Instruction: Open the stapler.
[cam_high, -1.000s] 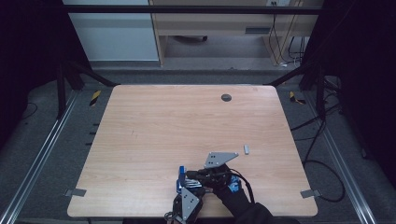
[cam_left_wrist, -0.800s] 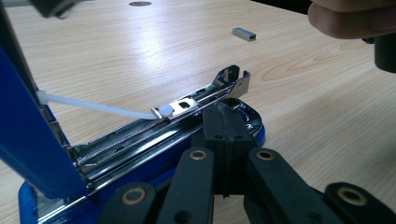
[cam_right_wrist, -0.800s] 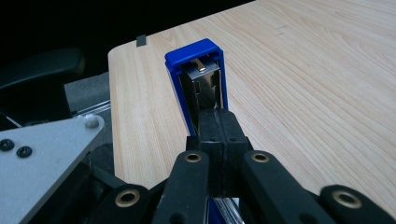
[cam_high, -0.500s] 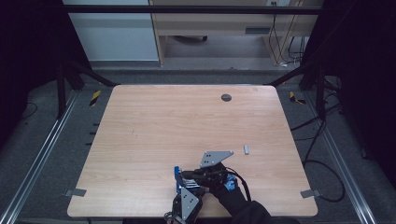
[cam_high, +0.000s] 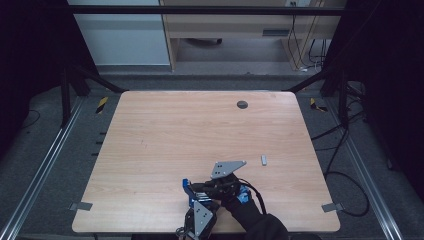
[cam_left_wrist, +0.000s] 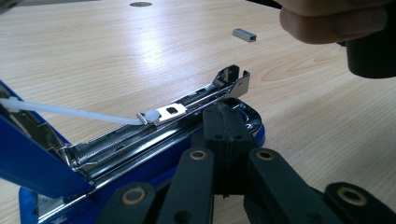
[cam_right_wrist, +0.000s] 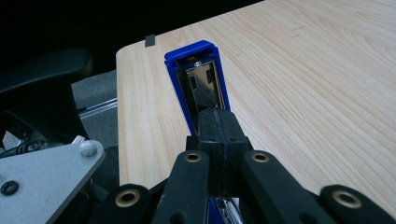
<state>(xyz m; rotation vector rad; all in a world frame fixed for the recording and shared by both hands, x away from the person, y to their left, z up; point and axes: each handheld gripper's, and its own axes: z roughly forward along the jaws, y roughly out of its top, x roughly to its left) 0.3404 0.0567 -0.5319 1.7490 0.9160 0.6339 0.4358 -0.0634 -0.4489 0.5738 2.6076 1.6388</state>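
Blue metal-railed stapler (cam_high: 192, 192) lying opened at lower centre of wooden desk (cam_high: 165, 145) — left hand-held gripper (cam_left_wrist: 227, 128) clamped on its base, right hand-held gripper (cam_right_wrist: 218, 128) clamped on its lid.

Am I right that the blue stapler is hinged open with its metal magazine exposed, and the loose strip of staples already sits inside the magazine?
Not quite. The stapler is open, but the strip of staples lies apart on the table, as the left gripper view shows.

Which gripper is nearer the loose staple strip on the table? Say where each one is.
Right. The right gripper hovers beside the staple strip, its plate toward it. The left gripper sits lower left, farther, at the open blue stapler.
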